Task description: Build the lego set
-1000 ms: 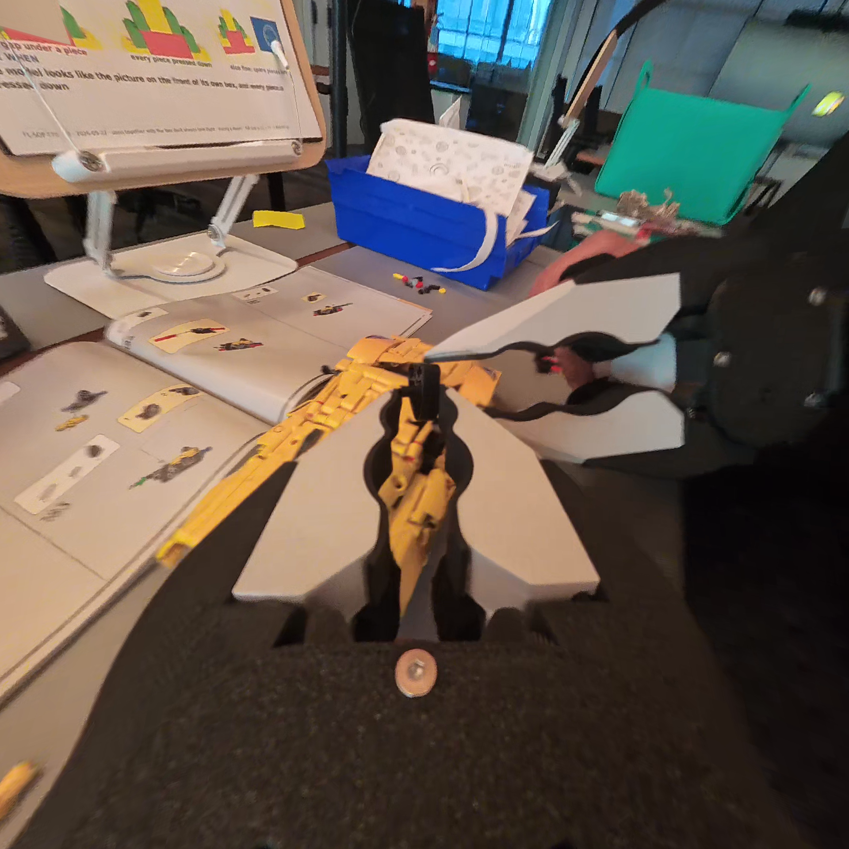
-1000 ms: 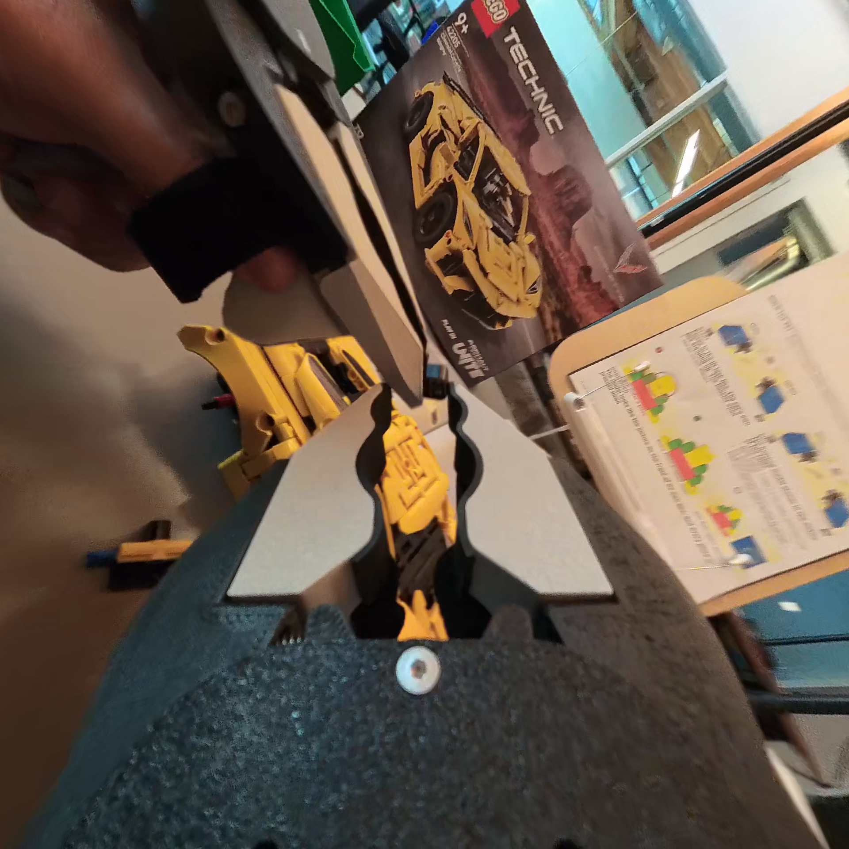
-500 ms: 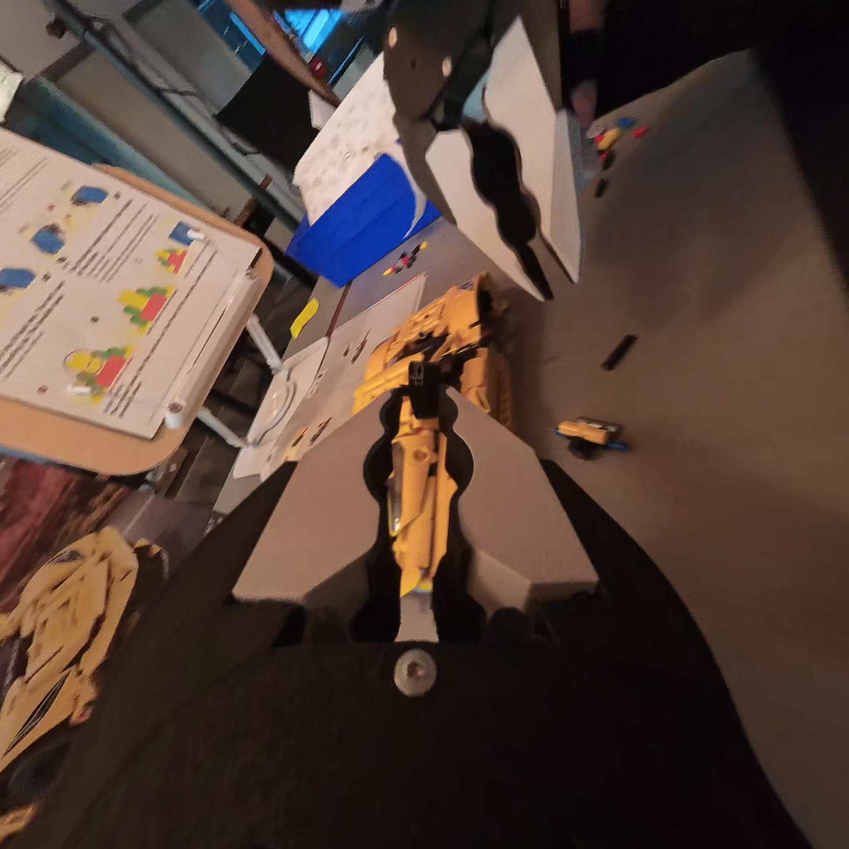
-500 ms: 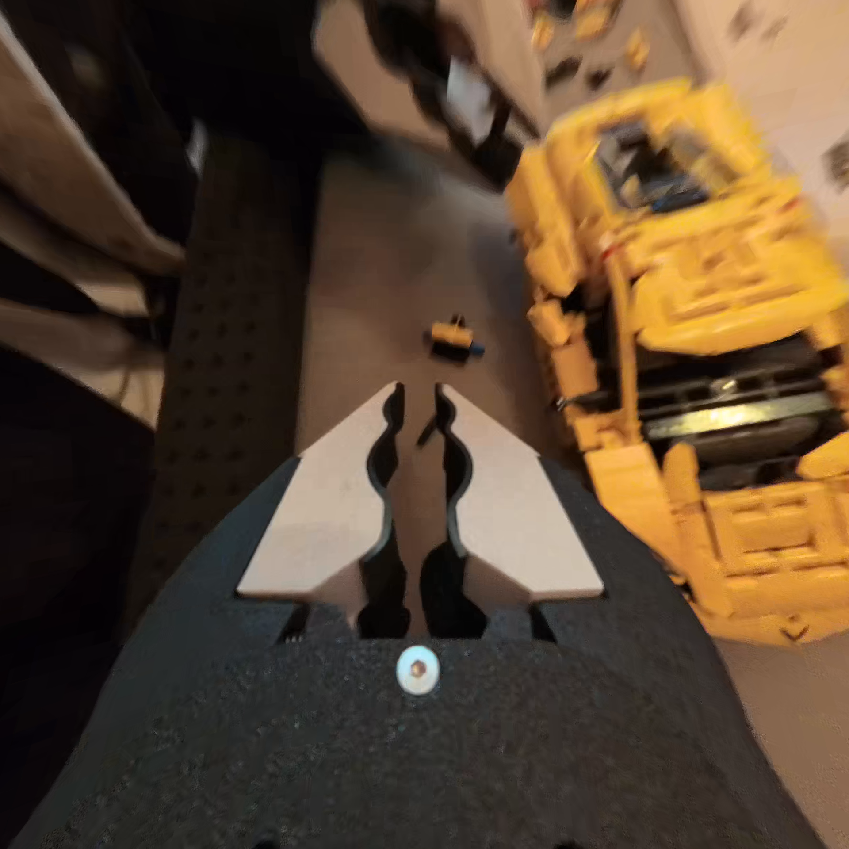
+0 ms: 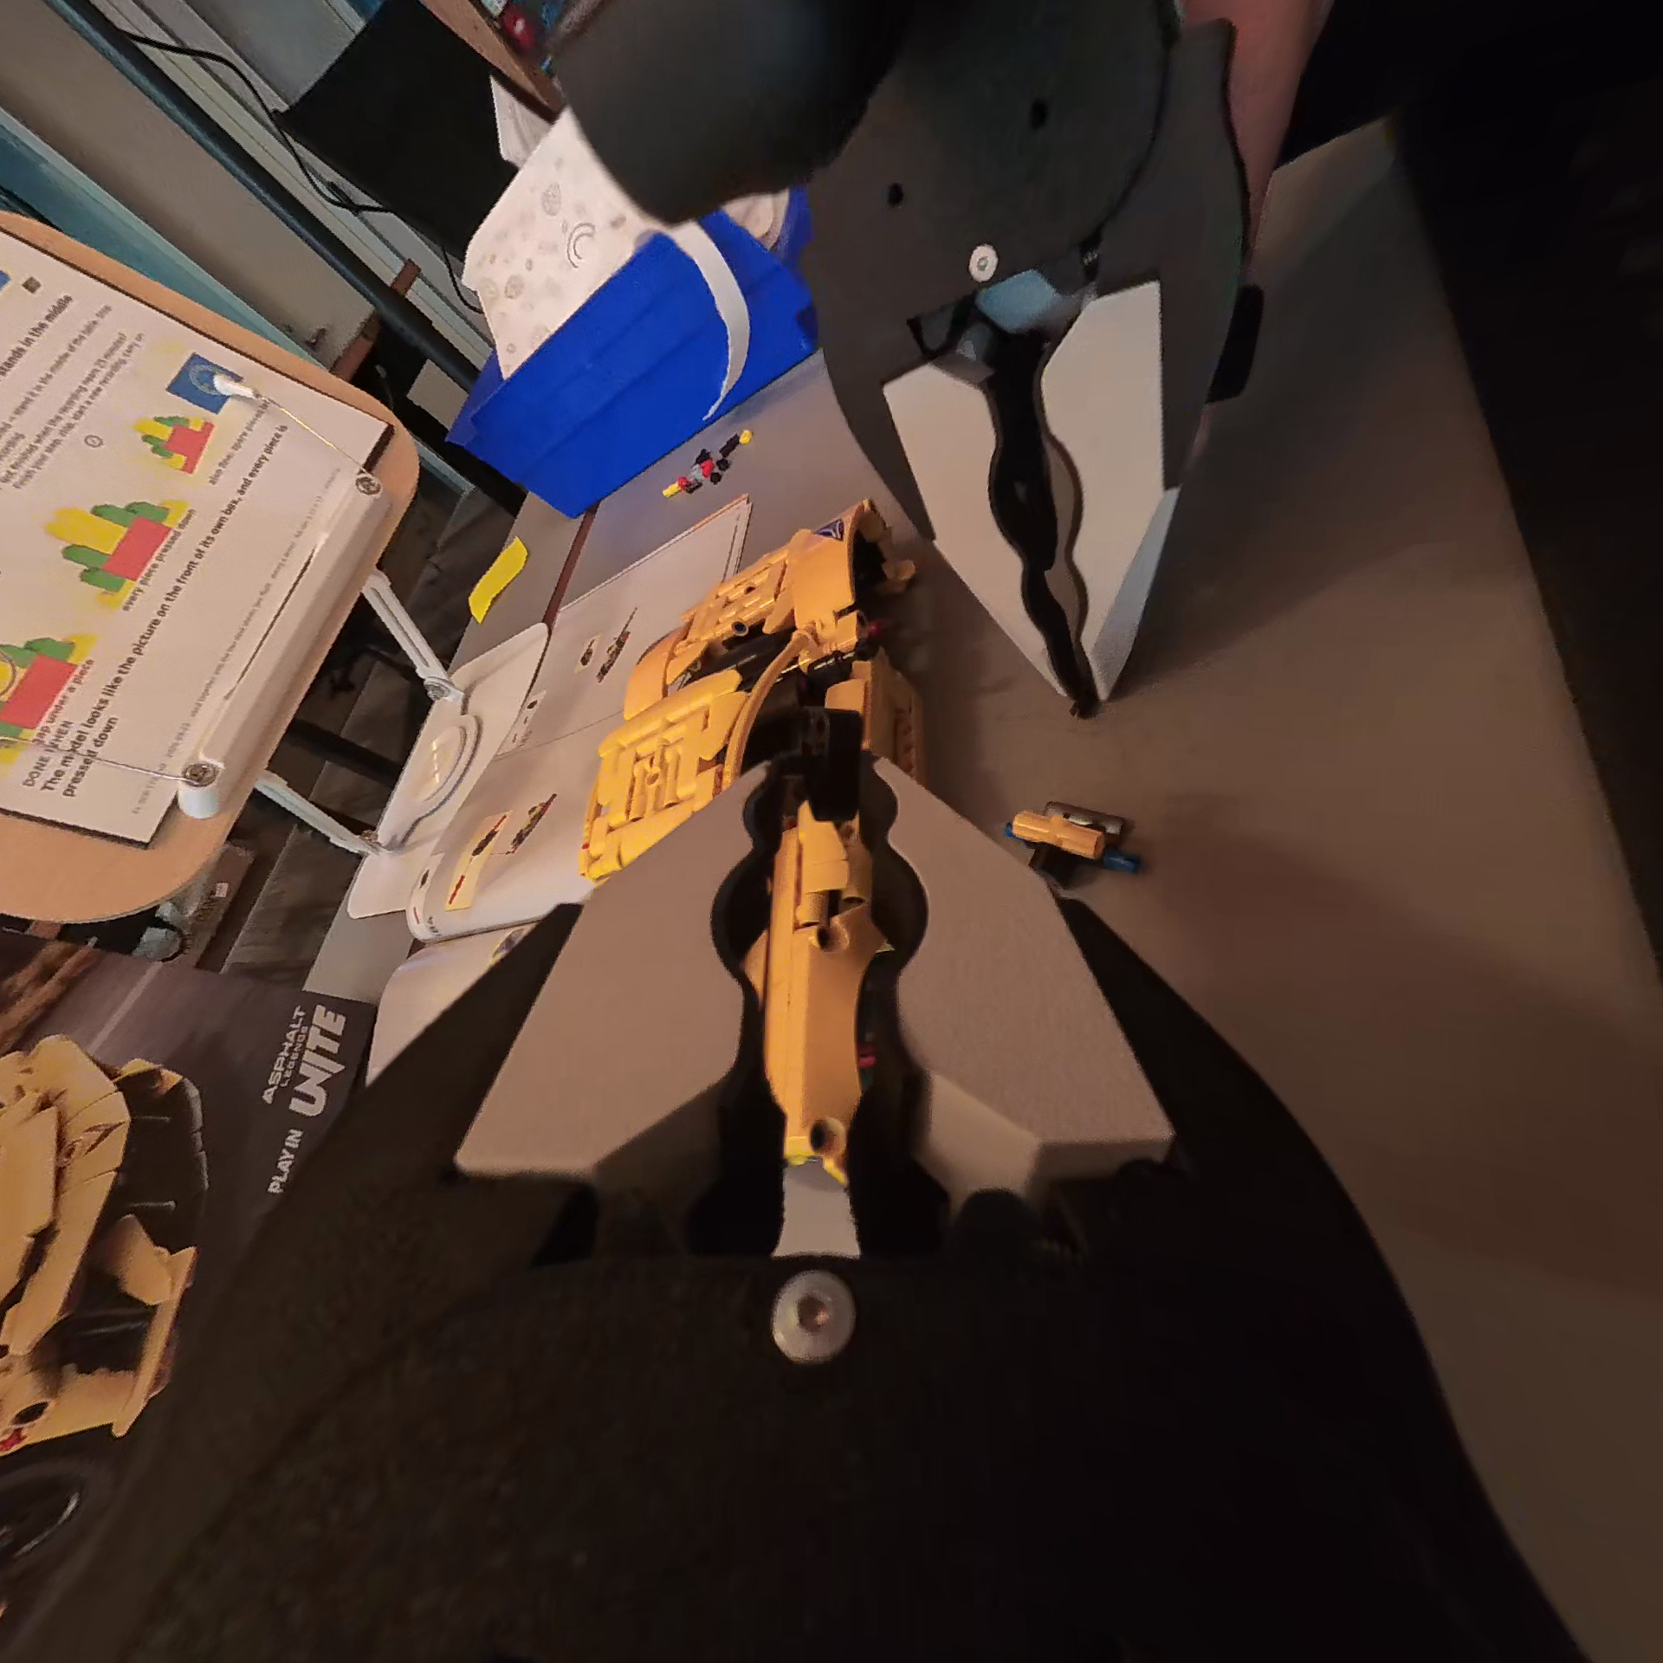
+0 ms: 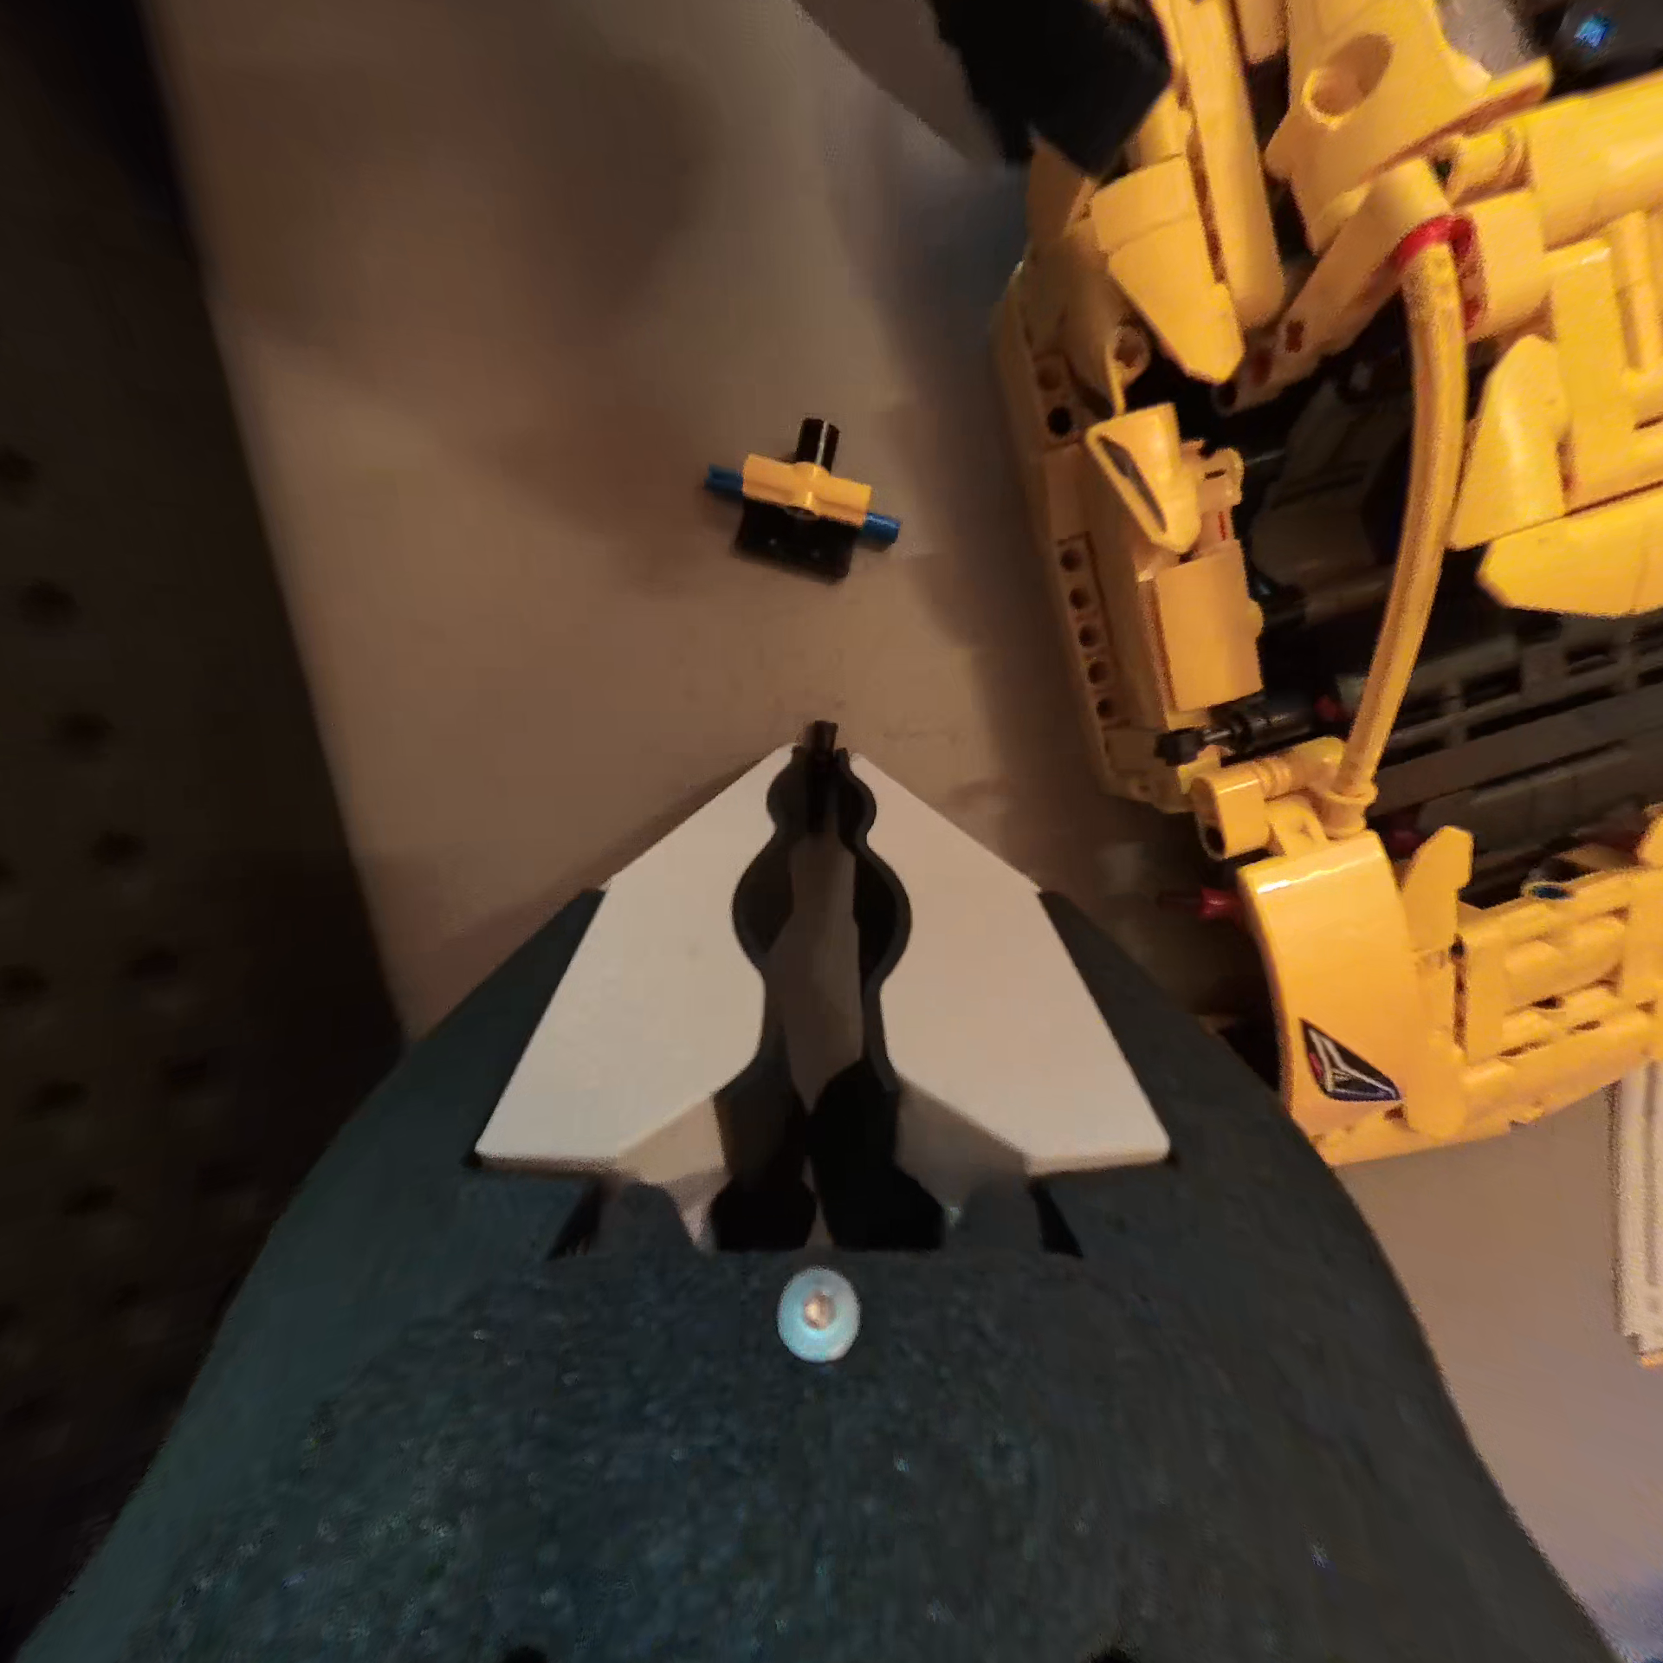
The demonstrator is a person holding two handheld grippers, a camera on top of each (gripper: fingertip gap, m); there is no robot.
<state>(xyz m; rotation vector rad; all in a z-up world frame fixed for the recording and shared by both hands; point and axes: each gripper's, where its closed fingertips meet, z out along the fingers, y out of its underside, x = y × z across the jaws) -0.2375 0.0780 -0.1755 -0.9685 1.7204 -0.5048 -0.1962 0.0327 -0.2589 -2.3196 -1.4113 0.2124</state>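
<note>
The yellow lego car lies on the grey table. My left gripper is shut on a long yellow side section of the car, which runs back between its jaws. My right gripper points down at the table beside the car and is shut on a small black pin at its tips. It also shows in the left wrist view, right of the car. A small yellow, black and blue sub-assembly lies just beyond the pin; it also shows in the left wrist view.
A blue bin with paper stands behind the car. Small loose pieces lie in front of it. An open manual, an instruction sheet on a stand and the set's box are on the left. A dark perforated surface borders the table. There is about 11 cm between the tips of the two grippers.
My right gripper left the car, came down to the table and closed on the black pin. My left gripper kept its hold on the car while its view rolled.
</note>
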